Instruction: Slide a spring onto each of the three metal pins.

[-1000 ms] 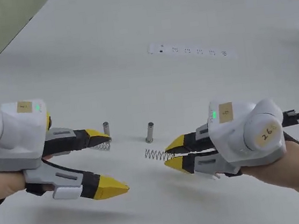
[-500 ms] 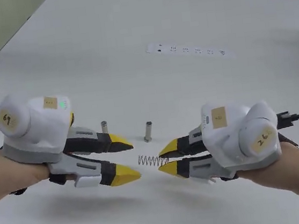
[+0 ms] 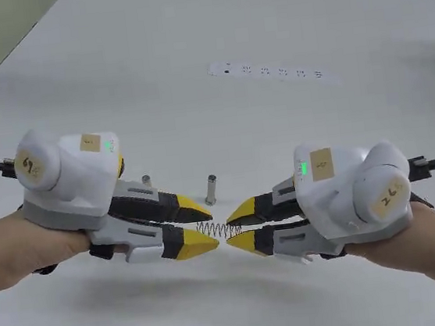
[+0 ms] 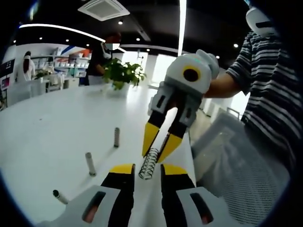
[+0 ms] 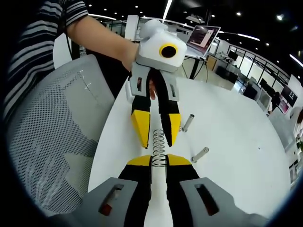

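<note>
Handover in mid-air, low over the table (image 3: 110,49). The right tool (image 3: 228,226) pinches one end of the spring (image 3: 219,228), which juts out level toward the left tool (image 3: 209,225). The left tool's jaws are spread, straddling the free end with a gap on both sides, not clamped.

Judgement: close the left tool softly across the outer coils, since a hard squeeze would likely kink a wire this thin. Release the right tool only once the left tool has hold. Leave one end's bore open and in line for a pin.

Three pins (image 4: 116,137) show in the left gripper view, all looking bare. They stand straight on the table, with no tray or holder seen under them.
</note>
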`<state>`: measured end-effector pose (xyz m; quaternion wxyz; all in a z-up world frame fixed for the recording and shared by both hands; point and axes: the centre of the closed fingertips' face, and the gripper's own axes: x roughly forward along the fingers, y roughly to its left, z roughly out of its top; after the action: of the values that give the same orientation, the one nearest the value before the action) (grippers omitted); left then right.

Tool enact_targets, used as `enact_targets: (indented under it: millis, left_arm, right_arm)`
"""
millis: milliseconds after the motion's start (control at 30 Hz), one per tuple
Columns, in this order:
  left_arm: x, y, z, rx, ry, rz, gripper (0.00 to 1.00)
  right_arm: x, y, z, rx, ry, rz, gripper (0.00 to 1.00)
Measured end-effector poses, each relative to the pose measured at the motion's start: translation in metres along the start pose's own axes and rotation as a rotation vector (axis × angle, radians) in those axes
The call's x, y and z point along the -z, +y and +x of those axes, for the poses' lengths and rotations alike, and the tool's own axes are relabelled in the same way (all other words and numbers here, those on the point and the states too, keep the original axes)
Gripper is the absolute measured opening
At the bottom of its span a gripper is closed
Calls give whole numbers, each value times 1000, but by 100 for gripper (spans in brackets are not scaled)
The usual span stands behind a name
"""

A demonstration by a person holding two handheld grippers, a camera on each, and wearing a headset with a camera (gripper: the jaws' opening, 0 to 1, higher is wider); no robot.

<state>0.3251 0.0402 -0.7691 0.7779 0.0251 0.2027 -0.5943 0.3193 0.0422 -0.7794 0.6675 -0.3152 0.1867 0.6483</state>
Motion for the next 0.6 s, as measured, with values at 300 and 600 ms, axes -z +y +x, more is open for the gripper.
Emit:
enact_targets:
  millis: [300,600]
  left_arm:
    - [0,-2,2,11,-7,4,8]
    - [-1,-2,3,8,-8,20,4]
  right_arm:
    - [-2,0,-1,-2,-8,-1,8]
    - [0,1,-1,-1,-9,2,8]
